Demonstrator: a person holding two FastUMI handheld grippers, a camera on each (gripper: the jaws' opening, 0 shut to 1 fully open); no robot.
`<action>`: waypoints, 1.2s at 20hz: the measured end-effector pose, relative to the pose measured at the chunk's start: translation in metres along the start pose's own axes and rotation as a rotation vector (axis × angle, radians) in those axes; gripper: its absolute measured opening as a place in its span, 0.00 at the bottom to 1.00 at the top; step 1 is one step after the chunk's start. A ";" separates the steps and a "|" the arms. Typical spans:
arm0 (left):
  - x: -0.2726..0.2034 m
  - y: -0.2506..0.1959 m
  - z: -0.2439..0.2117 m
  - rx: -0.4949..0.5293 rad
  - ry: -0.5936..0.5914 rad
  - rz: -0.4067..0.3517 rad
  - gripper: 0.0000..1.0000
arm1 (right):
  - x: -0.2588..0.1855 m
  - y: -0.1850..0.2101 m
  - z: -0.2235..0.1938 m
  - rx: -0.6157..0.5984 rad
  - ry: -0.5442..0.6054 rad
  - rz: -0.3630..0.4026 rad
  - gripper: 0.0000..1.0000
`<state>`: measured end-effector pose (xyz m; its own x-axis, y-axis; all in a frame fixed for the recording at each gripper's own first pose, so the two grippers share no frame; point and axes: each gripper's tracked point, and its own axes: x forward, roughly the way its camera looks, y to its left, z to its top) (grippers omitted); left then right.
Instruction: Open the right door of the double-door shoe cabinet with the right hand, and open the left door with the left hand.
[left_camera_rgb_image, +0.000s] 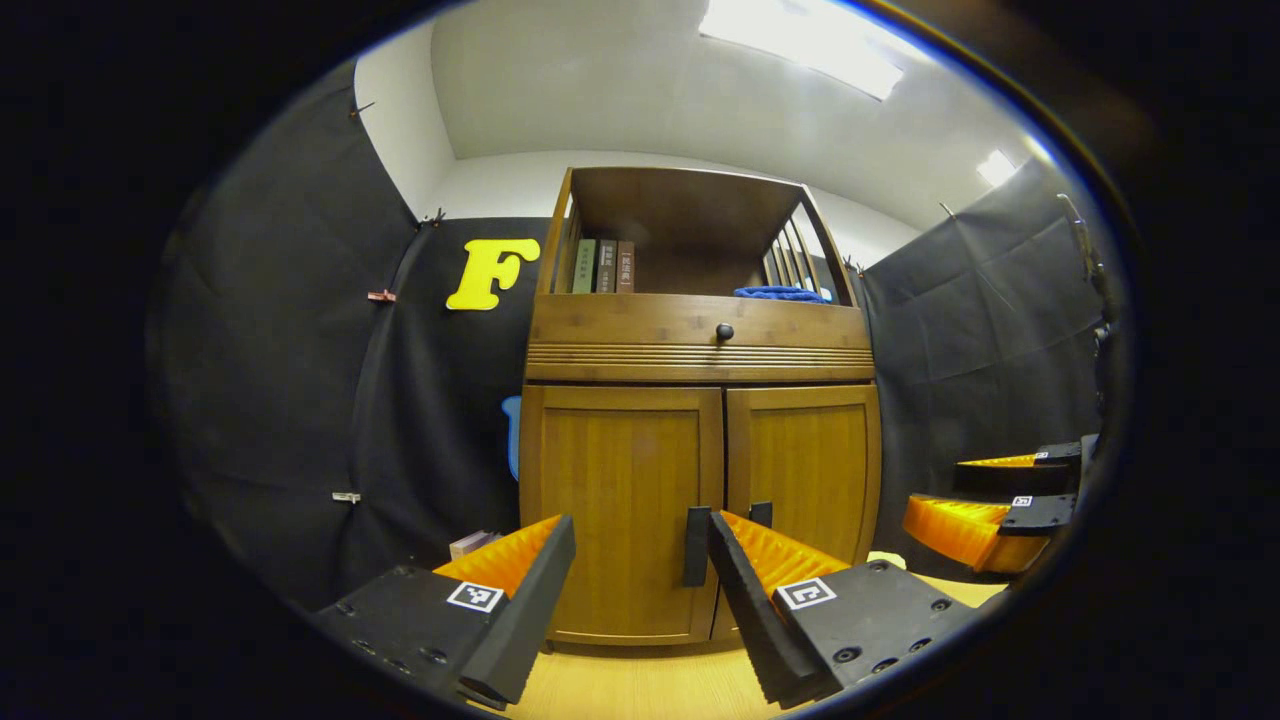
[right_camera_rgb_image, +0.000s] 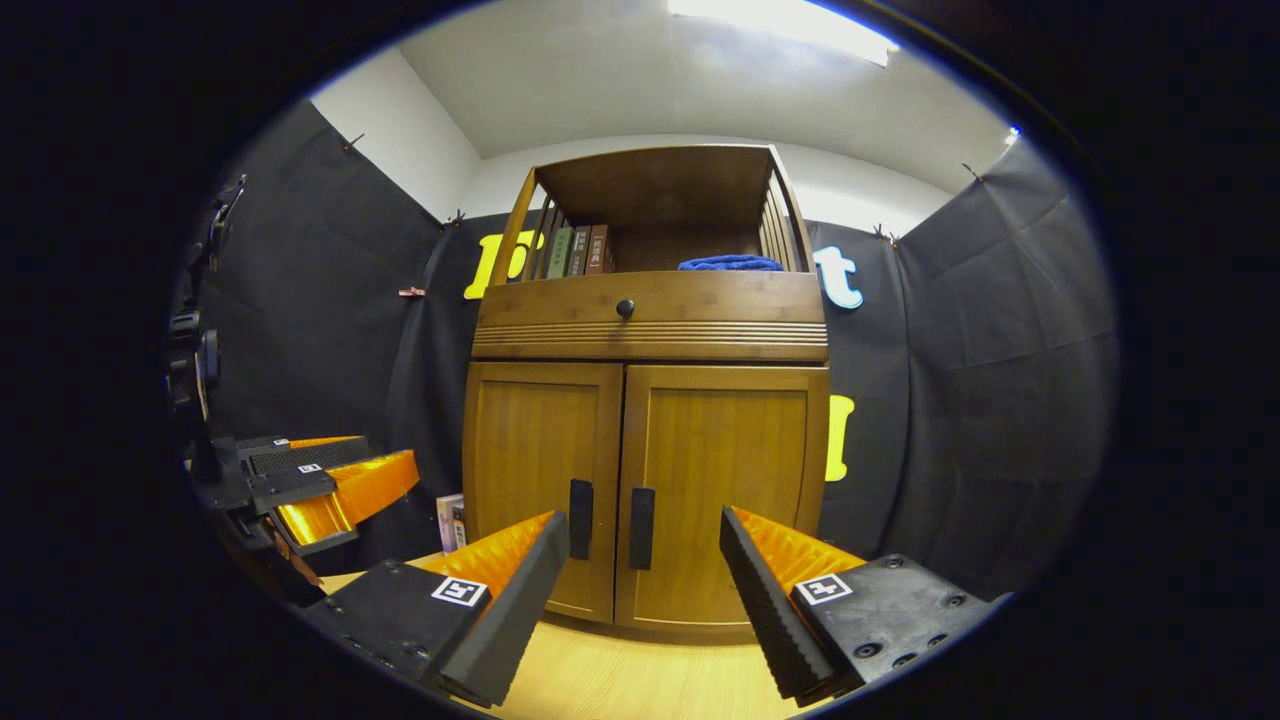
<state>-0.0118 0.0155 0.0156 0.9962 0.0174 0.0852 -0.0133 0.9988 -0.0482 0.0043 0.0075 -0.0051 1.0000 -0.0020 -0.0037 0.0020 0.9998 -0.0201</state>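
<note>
The shoe cabinet (right_camera_rgb_image: 645, 400) is warm, grained wood with two flat panelled doors, both closed: left door (left_camera_rgb_image: 622, 500), right door (right_camera_rgb_image: 722, 490). Each carries a slim black bar handle near the centre seam. It stands straight ahead of both pairs of jaws. The left gripper (left_camera_rgb_image: 632, 575) and right gripper (right_camera_rgb_image: 645, 575), ridged orange with black pads, gape wide, holding nothing, apart from the doors.

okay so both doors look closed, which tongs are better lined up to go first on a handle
Right. The right tongs are open, and the right door's handle sits in the gap between their fingers. The left tongs are open too, but the left door's handle lies against one finger, off-centre. The task also names the right door first.
</note>
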 end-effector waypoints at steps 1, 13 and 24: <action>0.000 0.001 0.002 -0.009 -0.005 0.002 0.84 | -0.001 -0.001 0.001 -0.001 -0.007 -0.005 0.96; -0.004 0.001 0.002 -0.005 -0.004 -0.023 0.92 | 0.005 0.012 -0.002 0.002 0.005 0.023 0.98; -0.007 0.008 -0.006 0.011 0.005 -0.030 0.92 | 0.036 0.024 -0.022 0.031 0.033 0.049 0.97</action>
<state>-0.0181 0.0227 0.0083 0.9966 -0.0125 0.0813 0.0153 0.9993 -0.0345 0.0398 0.0306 -0.0273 0.9982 0.0470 -0.0367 -0.0466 0.9988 0.0121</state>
